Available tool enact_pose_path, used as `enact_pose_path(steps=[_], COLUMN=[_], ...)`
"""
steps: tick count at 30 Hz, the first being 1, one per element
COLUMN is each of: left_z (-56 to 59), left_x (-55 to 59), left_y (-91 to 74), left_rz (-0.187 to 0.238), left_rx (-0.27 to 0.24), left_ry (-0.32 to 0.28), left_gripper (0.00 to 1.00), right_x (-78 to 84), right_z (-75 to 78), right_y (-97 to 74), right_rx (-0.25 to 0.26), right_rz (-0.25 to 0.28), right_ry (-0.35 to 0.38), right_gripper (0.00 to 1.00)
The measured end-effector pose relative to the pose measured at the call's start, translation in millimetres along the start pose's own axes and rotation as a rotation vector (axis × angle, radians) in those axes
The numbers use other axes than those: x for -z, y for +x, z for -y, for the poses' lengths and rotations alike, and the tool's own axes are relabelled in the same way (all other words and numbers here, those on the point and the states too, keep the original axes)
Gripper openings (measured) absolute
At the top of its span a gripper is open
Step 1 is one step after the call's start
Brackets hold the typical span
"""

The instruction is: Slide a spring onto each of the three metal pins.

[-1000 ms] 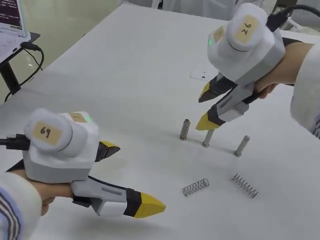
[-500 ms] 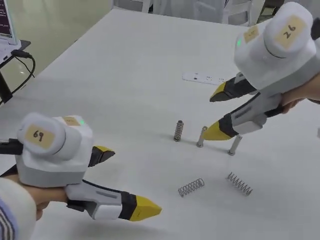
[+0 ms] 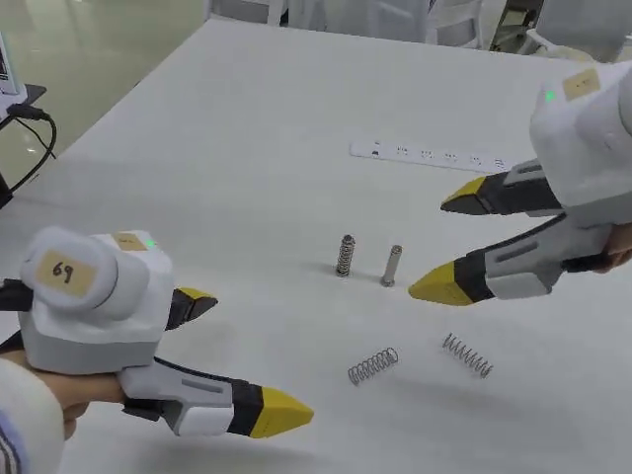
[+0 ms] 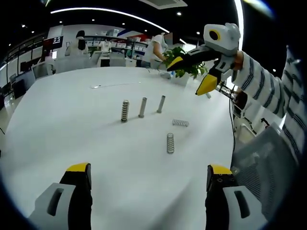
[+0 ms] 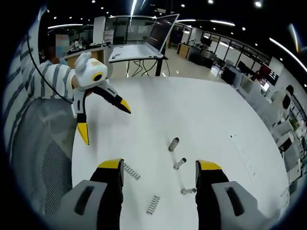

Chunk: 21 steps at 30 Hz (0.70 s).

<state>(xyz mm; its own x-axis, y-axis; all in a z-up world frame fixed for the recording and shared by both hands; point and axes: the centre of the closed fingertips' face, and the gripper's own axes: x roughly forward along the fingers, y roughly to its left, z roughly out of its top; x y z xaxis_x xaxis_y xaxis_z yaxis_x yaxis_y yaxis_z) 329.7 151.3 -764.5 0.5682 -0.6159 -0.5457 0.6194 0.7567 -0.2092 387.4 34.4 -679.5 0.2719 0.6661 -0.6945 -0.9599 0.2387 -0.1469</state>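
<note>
white table [image 3: 247, 148]: work surface, bearing all items below.
spring-fitted pin [image 3: 345, 256]: upright, coil around the shaft, left end of the row in the head view.
middle pin [image 3: 391, 266]: upright, bare metal, just beside the spring-fitted pin.
third pin [image 4: 161, 104]: upright, bare, far end of the row in the left gripper view.
left loose spring [image 3: 373, 365]: lying flat on the table, nearer the person than the pins.
right loose spring [image 3: 466, 355]: lying flat, near the left loose spring, not touching it.
power strip [image 3: 425, 156]: white, flat, beyond the pins.
left gripper [image 3: 247, 357]: yellow-tipped jaws spread wide, low over the near-left tabletop, well apart from the pins.
right gripper [image 3: 439, 244]: jaws spread wide, raised above the table to the right of the pins.
</note>
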Motion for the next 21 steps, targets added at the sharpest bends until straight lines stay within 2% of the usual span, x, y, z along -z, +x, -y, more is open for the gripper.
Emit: enact_pose_path(steps=[8,12,21], left_z=[0.5,1.6,2.6], left_x=[-0.5,-1.7,-0.6], left_y=[-0.6,-0.8,-0.6], left_rz=[-0.004,-0.001,-0.012], left_rx=[0.004,0.009,0.018], left_ry=[0.005,0.009,0.008], left_gripper=[0.97,0.97,0.96], right_x=[9.1,12.7,37.5], right_z=[-9.6,-13.9,-17.7], right_y=[-9.0,-13.5,-21.8], right_rx=[0.028,0.039,0.097], right_rz=[0.044,0.087,0.137], right_ry=[0.064,0.107,0.213], right_gripper=[0.65,0.69,0.79])
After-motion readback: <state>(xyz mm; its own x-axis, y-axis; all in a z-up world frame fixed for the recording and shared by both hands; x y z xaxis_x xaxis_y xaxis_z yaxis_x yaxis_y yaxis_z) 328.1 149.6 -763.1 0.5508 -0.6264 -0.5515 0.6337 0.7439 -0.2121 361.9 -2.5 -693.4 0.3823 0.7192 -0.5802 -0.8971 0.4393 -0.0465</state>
